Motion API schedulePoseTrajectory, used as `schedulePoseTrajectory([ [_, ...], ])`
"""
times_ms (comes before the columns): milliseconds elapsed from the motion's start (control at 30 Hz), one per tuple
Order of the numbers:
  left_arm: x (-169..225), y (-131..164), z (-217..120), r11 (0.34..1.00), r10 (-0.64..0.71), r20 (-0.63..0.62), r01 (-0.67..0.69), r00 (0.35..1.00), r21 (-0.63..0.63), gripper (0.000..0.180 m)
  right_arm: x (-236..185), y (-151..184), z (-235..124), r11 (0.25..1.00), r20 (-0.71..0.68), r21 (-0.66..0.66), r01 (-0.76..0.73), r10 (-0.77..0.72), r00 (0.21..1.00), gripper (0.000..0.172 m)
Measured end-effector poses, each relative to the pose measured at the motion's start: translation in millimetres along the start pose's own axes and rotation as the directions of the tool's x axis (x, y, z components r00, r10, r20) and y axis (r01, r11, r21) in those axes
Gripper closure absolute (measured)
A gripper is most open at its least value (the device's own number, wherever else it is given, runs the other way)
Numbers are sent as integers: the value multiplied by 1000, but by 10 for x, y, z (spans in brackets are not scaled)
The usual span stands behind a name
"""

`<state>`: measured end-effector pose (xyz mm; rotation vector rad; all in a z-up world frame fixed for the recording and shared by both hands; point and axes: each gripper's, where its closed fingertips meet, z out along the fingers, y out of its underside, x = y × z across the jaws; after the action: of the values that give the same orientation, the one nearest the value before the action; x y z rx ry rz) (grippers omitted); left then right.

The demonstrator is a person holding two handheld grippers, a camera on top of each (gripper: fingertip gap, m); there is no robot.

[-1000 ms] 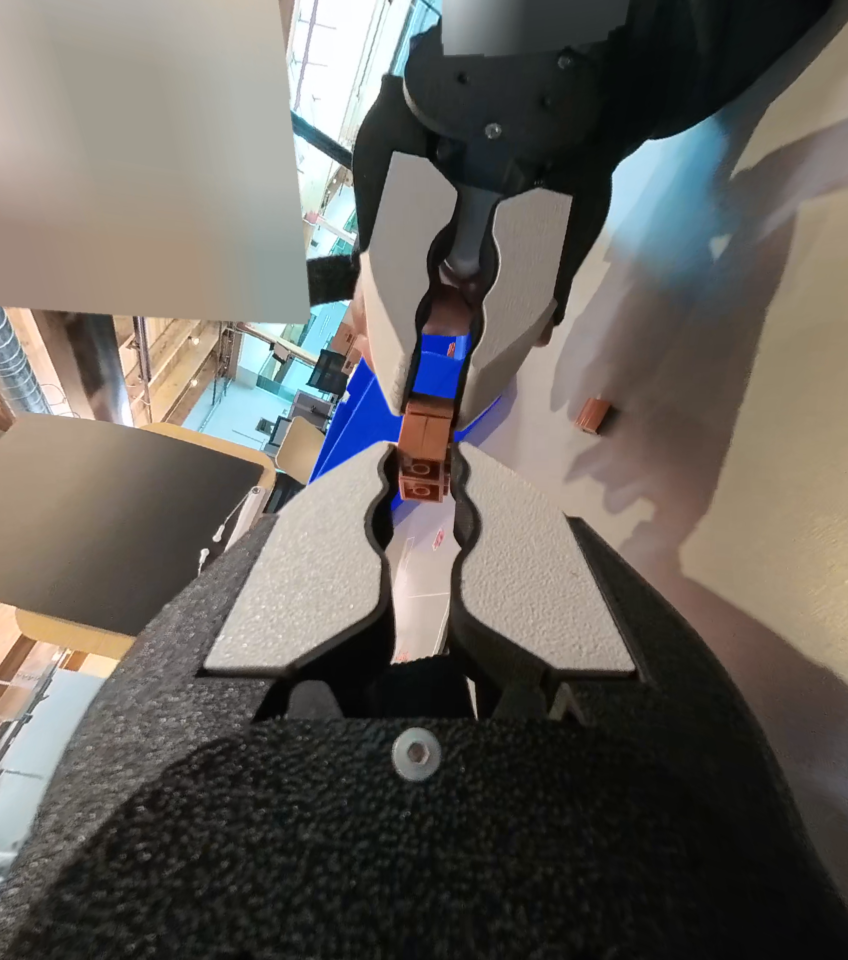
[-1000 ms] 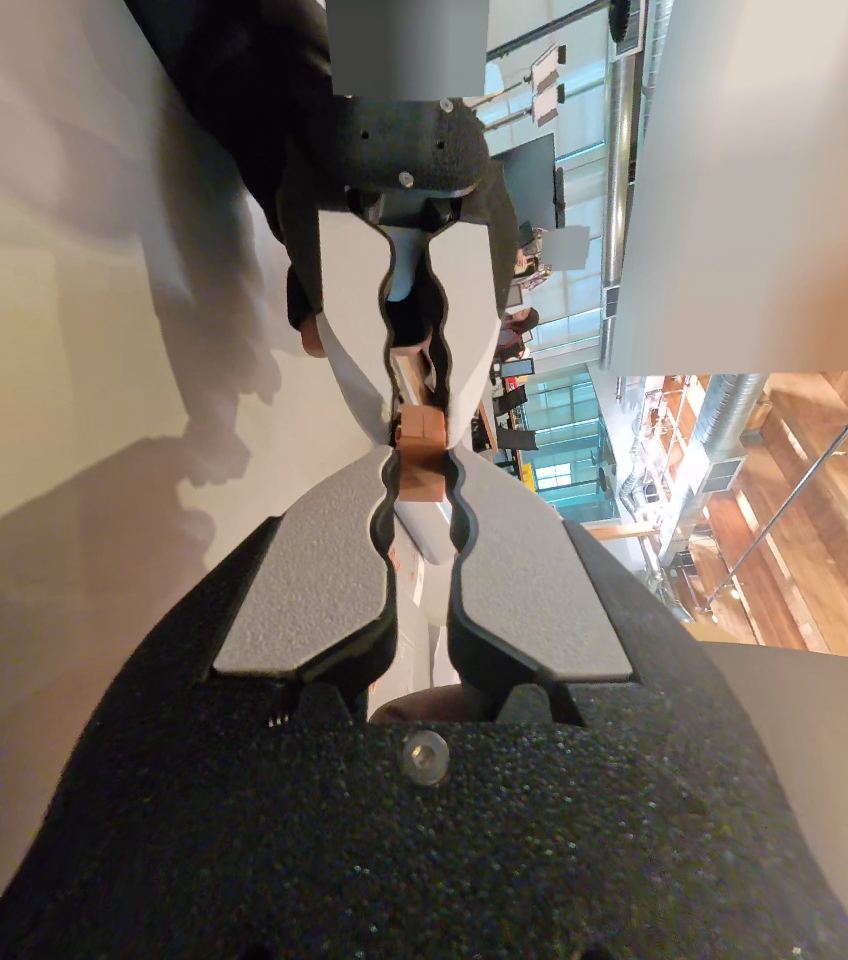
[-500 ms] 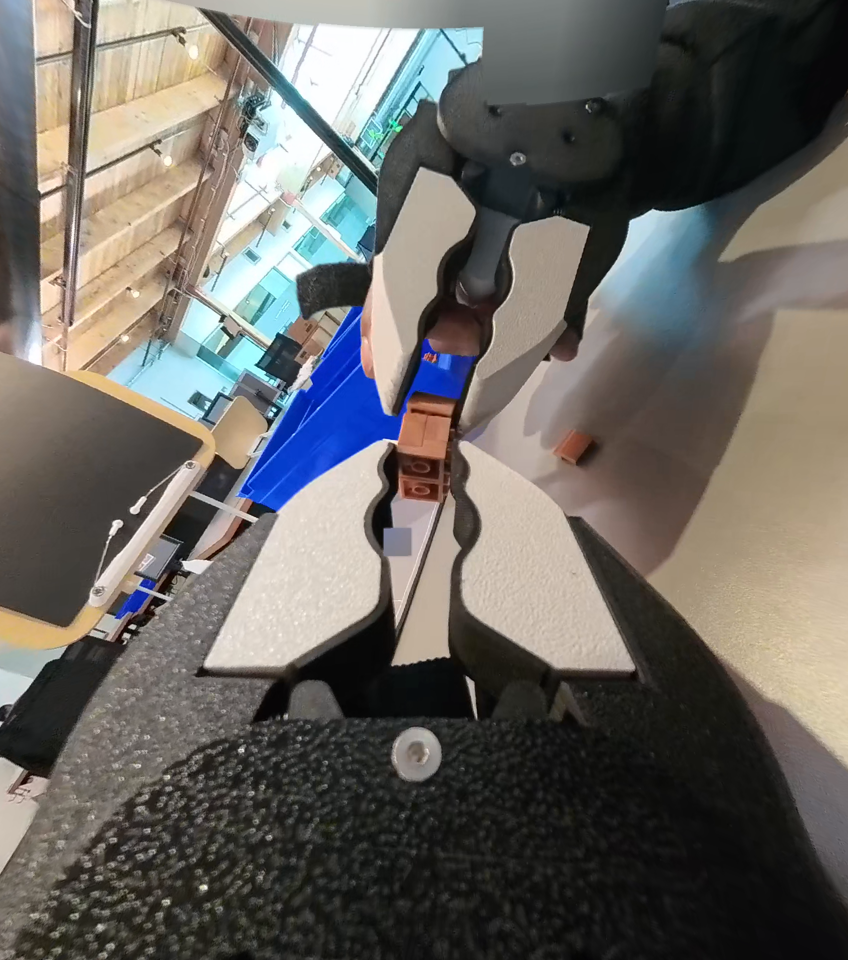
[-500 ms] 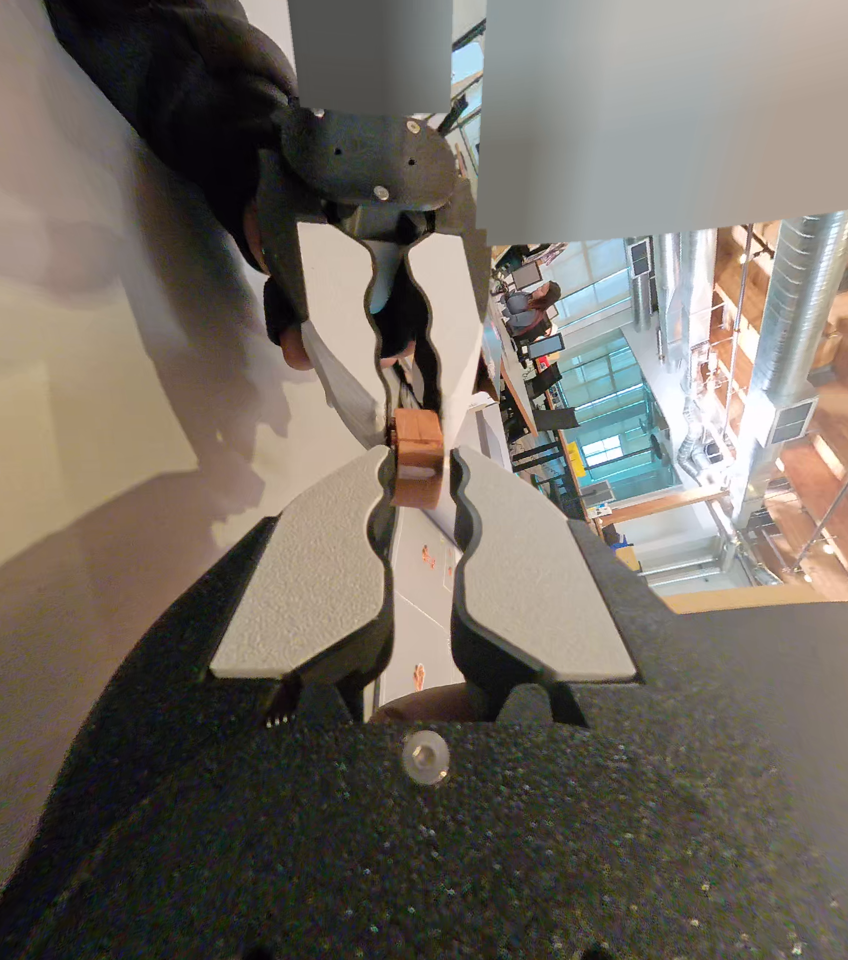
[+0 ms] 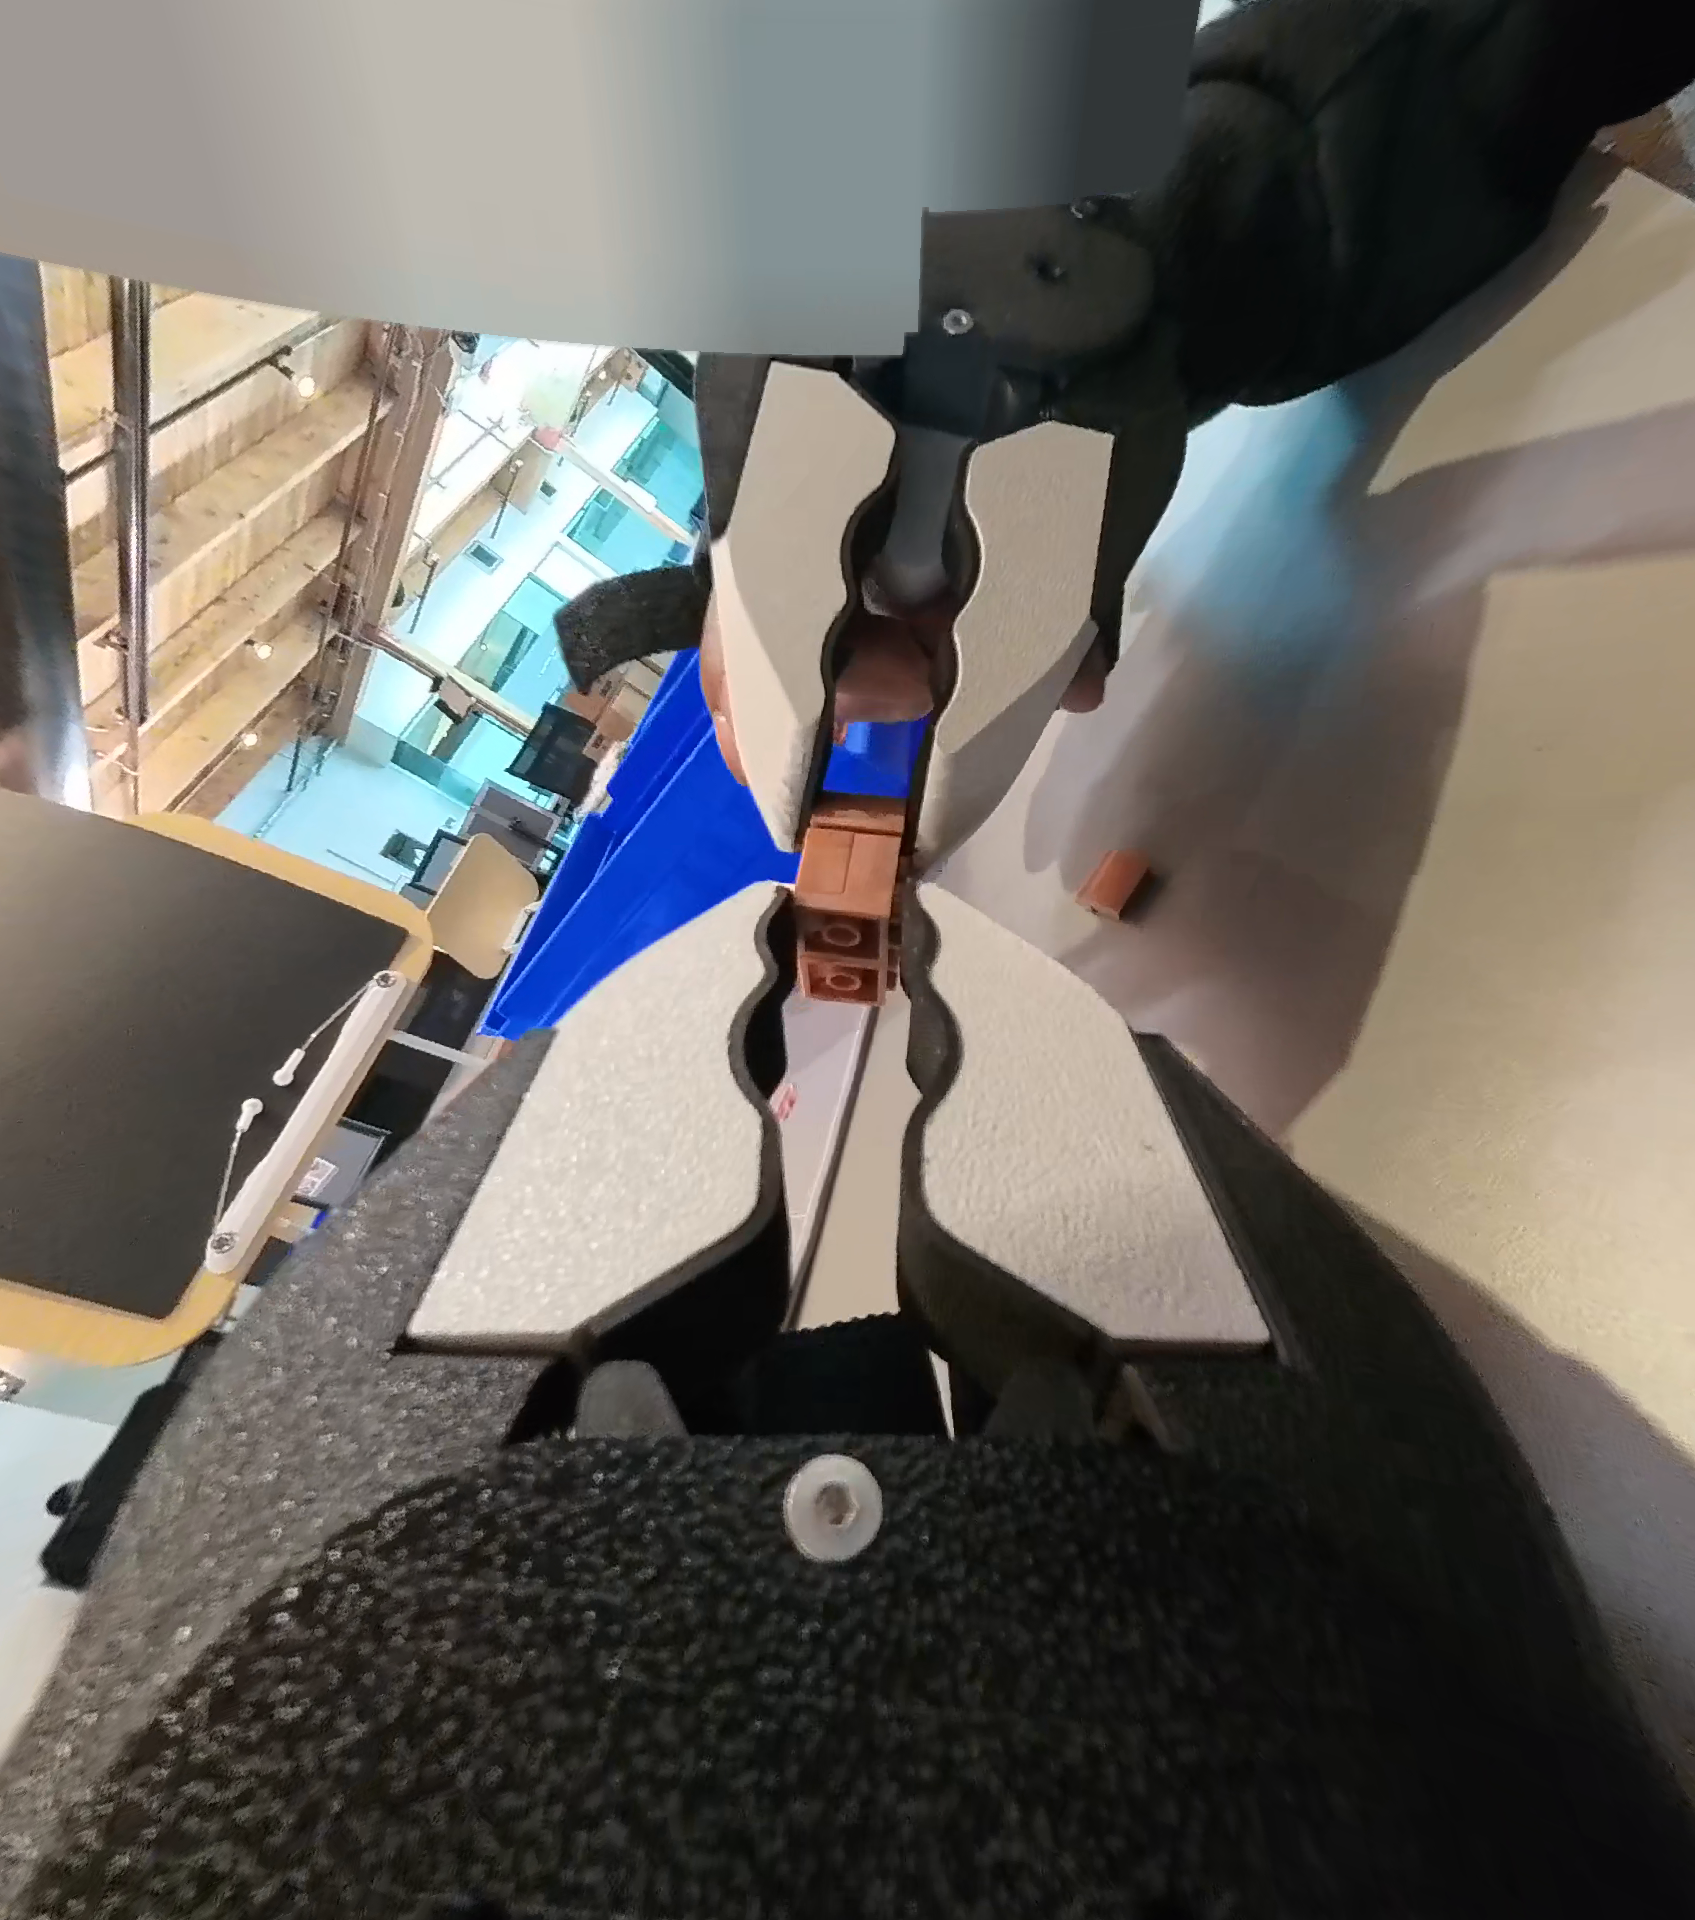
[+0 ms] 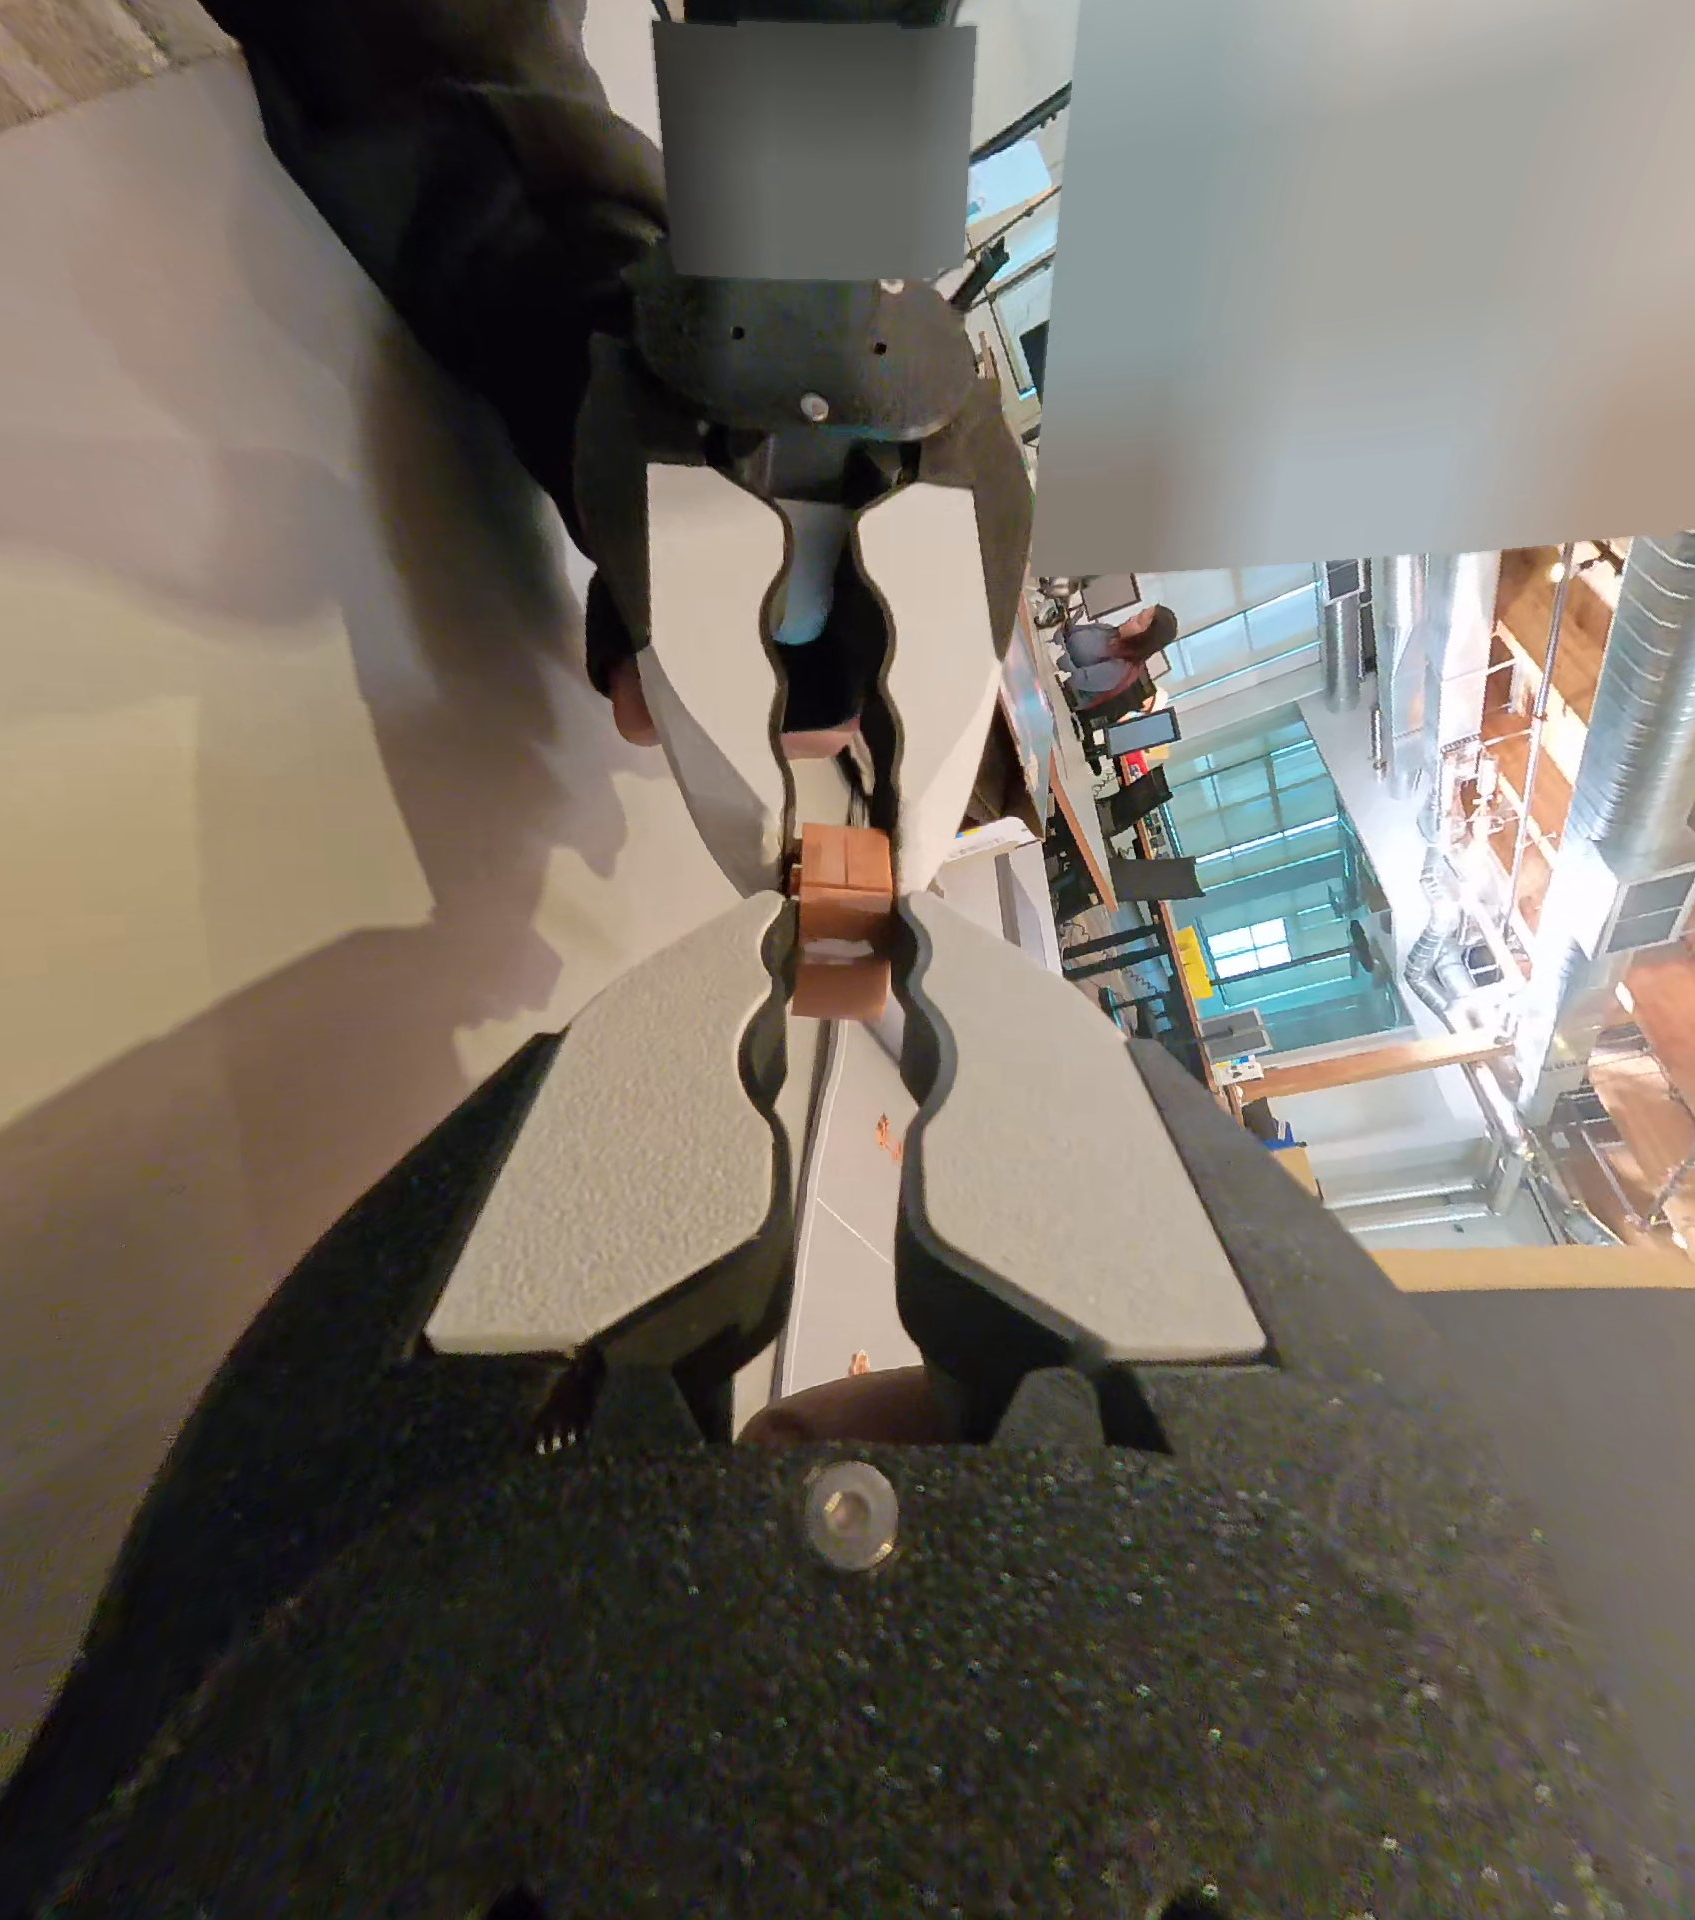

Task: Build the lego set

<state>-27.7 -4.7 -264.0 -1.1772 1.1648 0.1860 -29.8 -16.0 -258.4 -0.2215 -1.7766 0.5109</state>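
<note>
**Two grippers clamped tip to tip on joined brown bricks**

Squarely in the middle: brown toy bricks (image 5: 848, 914), pressed together end to end and held in the air between two facing pairs of fingertips. Nearer part, studs toward the left wrist camera, gripped by the left gripper (image 5: 845, 935), both grey pads pressed against its sides. Farther part clamped the same way by the right gripper (image 5: 858, 821), pointing back from above. Same pairing from the other side: right gripper (image 6: 841, 961) clenched on the near brick (image 6: 838, 971), left gripper (image 6: 843, 862) closed on the far one (image 6: 845, 860). Tips of the two tools almost touching around the stack.

Just behind each far gripper, a gloved hand (image 5: 1113, 582) wrapped on the handle, with a black sleeve (image 5: 1362, 187) leading off to the upper corner.

Below and to the right in the left wrist view, a pale table (image 5: 1549, 935) crossed by shadows, with one loose brown brick (image 5: 1113, 881) lying on it, well apart from the held pieces. Beyond the fingers, a blue bin (image 5: 635, 883). Further left, a black-topped table with a yellow edge (image 5: 95, 1039). In the right wrist view, a large open hall with silver ducts (image 6: 1653, 727) and a seated person (image 6: 1113, 655) far off.
</note>
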Motion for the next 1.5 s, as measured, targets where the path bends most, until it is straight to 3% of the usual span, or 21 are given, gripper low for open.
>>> schedulePoseTrajectory([
  [767,48,-98,-3,999,-7,-13,7,1000,37,162,-21,-100,-46,996,66,69,-63,58,996,155],
  [1300,-33,-68,23,996,-82,12,81,997,35,162,74,-54,-32,995,3,51,-80,80,997,155],
  [1333,-49,-65,27,996,-82,21,81,996,30,162,94,-47,-35,996,-11,46,-78,79,997,154],
  [1400,-71,-50,28,997,-77,40,76,996,20,162,125,-41,-41,995,-22,43,-88,89,996,136],
  [1500,-105,-23,18,998,-59,63,58,996,7,162,138,-31,-67,994,-13,39,-99,100,995,130],
])
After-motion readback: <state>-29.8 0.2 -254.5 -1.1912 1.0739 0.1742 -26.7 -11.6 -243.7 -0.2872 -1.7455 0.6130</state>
